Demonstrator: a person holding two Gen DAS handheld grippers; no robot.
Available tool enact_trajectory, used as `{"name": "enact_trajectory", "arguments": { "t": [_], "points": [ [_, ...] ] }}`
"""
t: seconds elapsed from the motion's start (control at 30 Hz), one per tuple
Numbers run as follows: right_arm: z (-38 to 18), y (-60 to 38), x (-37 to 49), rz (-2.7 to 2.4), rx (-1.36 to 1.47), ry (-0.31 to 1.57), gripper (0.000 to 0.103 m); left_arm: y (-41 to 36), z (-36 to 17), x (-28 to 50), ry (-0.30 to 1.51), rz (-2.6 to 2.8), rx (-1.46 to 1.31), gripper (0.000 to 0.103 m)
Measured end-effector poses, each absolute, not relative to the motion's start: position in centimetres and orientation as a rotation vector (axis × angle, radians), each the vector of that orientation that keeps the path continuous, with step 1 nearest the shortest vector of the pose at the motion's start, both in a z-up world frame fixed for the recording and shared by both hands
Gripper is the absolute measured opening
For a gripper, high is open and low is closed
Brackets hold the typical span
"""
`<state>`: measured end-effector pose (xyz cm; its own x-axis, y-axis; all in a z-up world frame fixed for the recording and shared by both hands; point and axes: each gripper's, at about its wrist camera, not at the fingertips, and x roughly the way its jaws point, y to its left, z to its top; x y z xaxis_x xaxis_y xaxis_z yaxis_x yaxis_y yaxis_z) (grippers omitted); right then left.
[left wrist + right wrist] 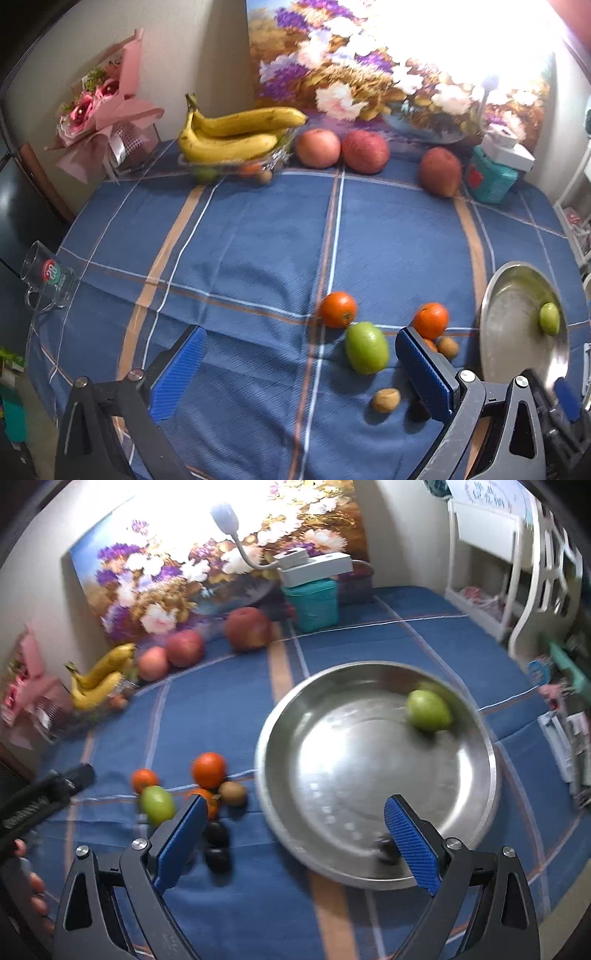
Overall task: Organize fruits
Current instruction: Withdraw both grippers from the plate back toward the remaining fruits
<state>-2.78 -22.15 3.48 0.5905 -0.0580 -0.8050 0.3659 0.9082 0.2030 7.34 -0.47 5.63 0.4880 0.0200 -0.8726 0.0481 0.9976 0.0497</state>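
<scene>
Blue-padded fingers of the right hand-held gripper (295, 834) stand wide apart and empty above the near rim of the metal pan (280, 812), which suggests it is poised between a drop and the next pick, though that is only a reading of its pose. Inside the pan a green fruit (428, 709) rests against the far wall, and a small dark fruit (386, 849) lies at the near edge, partly hidden by the right finger. The pan seems to serve as the collecting place, set close to the loose pile so each carry is short.

Just left of the pan, on the blue checked surface (240, 251), wait the unsorted pieces: two oranges (208, 770), a second green fruit (366, 347), a brown kiwi-like fruit (232, 793) and two dark round fruits (216, 834).

Over that pile the left hand-held gripper (301, 373) is also spread open, holding nothing, with the green fruit and a small brown fruit (386, 400) between its fingers' line, likely its next target.

Well apart at the back, bananas (236, 134) lie across a clear tray, with three red apples (364, 151) beside them, seemingly already arranged.
</scene>
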Motion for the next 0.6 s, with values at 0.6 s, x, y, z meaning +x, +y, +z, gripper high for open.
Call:
{"name": "enact_trajectory", "arguments": {
  "t": [0.6],
  "points": [
    [2.4,-20.0,-1.1,-0.267,0.333,0.93,0.097,4.0,2.7,9.0,1.168,0.026,-0.025,0.103]
  ]
}}
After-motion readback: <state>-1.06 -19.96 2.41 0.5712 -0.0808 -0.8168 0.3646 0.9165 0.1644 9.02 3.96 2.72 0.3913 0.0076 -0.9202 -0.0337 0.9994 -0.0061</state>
